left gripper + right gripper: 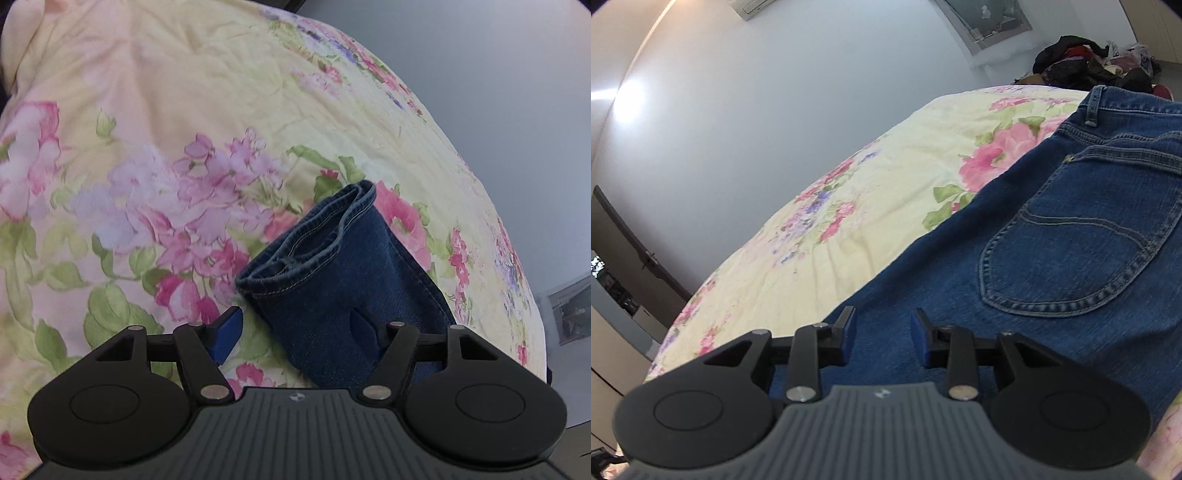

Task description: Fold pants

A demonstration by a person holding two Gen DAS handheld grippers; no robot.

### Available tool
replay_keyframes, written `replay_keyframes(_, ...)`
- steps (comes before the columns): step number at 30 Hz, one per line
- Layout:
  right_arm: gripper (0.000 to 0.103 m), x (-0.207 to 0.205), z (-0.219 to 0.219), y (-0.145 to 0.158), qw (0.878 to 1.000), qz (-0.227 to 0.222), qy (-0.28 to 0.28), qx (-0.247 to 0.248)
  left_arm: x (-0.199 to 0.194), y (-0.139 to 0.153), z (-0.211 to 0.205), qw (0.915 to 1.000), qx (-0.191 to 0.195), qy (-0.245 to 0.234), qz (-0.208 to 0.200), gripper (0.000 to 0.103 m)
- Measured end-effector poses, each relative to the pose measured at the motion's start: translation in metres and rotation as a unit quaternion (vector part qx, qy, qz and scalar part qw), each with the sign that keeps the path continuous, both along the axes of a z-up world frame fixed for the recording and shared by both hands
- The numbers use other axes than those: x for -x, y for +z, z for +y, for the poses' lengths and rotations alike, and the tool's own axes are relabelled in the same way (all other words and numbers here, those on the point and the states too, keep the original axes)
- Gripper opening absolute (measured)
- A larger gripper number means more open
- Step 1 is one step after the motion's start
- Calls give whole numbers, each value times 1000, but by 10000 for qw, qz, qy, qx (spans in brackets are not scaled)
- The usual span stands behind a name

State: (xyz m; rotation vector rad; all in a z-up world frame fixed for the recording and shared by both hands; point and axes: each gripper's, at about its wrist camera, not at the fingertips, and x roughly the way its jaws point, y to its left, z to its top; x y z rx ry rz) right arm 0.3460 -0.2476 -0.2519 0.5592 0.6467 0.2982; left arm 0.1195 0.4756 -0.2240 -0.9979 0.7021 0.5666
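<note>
Dark blue jeans lie on a floral bedspread [166, 110]. The left wrist view shows their stacked leg hems [332, 266], cuffs facing away. My left gripper [297, 332] hovers over that end with its jaws wide apart; one blue pad [229, 334] is over the bedspread and the other [364, 328] over the denim, neither pressing. In the right wrist view I see the seat of the jeans [1071, 251], with a stitched back pocket and the waistband at the far end. My right gripper [882, 334] stands open just above the denim with nothing pinched.
The bed's far edge [812, 206] runs along a pale wall [775, 110]. A pile of dark clothes [1089, 59] lies beyond the bed at the upper right. Cabinets and a dark doorway [620, 277] stand at the left.
</note>
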Motion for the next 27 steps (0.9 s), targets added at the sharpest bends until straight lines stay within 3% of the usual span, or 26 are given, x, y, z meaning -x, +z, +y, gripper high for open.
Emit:
replay_keyframes(1, 32, 4, 3, 0, 10000, -52, 58, 19, -3, -5, 1, 9999, 114, 40, 7, 67)
replay_keyframes(4, 32, 15, 12, -2, 9997, -11, 172, 178, -7, -5, 2, 9995, 81, 254, -190, 5)
replay_keyframes(5, 32, 17, 12, -3, 9996, 7, 179, 209, -7, 0, 1, 9990, -21, 306, -319, 3)
replay_keyframes(8, 32, 17, 8, -3, 9997, 12, 101, 201, -14, 23, -2, 9966, -414, 189, -688, 3)
replay_keyframes(12, 34, 17, 5, -7, 9998, 121, 76, 115, -17, 44, 4, 9931, -477, 312, -1023, 3)
replay_keyframes(13, 34, 18, 6, -7, 9998, 108, 109, 145, -20, 41, 7, 9946, -483, 337, -857, 3)
replay_keyframes(16, 34, 18, 13, -7, 9988, 170, 324, 312, -33, 10, 8, 9986, -362, 273, 256, 2)
replay_keyframes(17, 35, 16, 18, -10, 9975, 314, 488, 413, -31, -1, 7, 9981, -314, 288, 440, 3)
replay_keyframes(19, 36, 15, 34, -17, 9892, 609, 840, 1034, -21, -11, 6, 9984, -271, 420, 260, 5)
replay_keyframes(23, 35, 37, 69, -16, 9528, 278, 1285, 2737, -20, -12, 3, 9980, -364, 433, 276, 6)
replay_keyframes(24, 35, 44, 71, -12, 9496, 192, 1247, 2871, -21, -11, 4, 9979, -377, 420, 312, 6)
replay_keyframes(27, 36, 59, 69, -8, 9555, 312, 1382, 2588, -25, -7, 9, 9978, -317, 485, 323, 6)
